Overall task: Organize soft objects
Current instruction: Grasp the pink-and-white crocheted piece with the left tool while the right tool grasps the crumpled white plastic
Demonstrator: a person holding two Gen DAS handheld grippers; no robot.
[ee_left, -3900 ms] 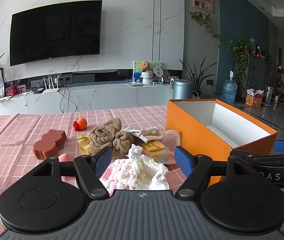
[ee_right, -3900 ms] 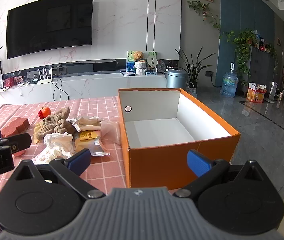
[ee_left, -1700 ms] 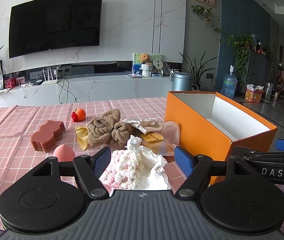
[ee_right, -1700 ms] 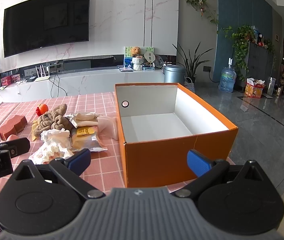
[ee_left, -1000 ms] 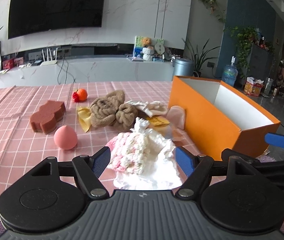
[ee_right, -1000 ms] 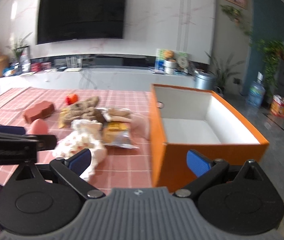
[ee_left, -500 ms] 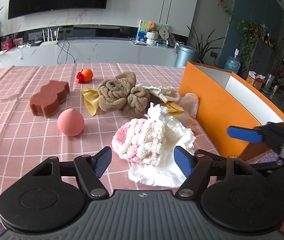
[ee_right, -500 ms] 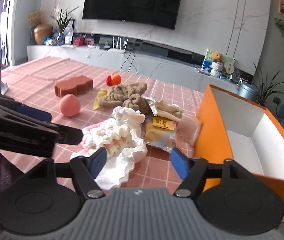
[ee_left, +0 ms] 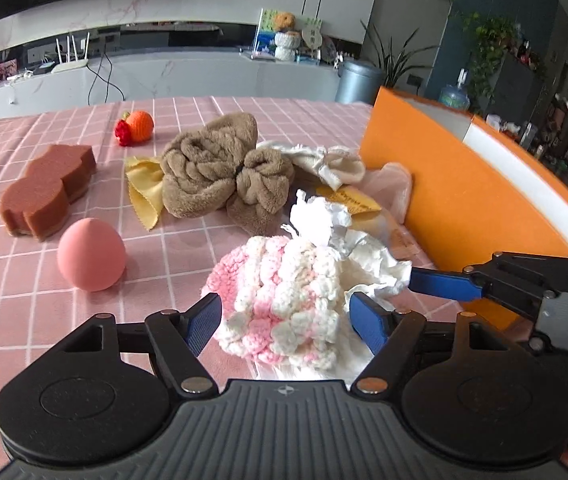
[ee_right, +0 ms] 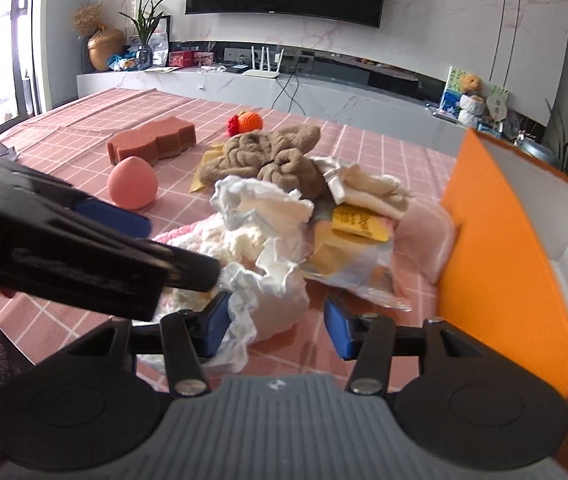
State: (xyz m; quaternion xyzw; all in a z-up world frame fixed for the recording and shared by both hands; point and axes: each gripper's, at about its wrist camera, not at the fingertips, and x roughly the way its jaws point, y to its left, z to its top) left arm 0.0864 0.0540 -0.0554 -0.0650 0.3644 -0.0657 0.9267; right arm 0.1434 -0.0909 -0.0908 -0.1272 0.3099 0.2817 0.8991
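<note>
A pink-and-white knitted piece lies on the pink checked tablecloth. My left gripper is open and straddles it, its pads beside the knit without squeezing it. A crumpled white tissue rests against the knit's right side. My right gripper comes in from the right with its jaws closing. The tissue is between them, touching the left pad only. An open orange box stands at the right, its inside mostly hidden.
Behind the knit lie a brown towel bundle, a yellow cloth, a cream cloth and a yellow-labelled packet. Further left are a pink egg-shaped sponge, a reddish-brown sponge and an orange knitted fruit.
Both grippers have come down and forward onto the pile. The right one swung from the box toward the tissue and its jaws have narrowed. The left jaws keep their width.
</note>
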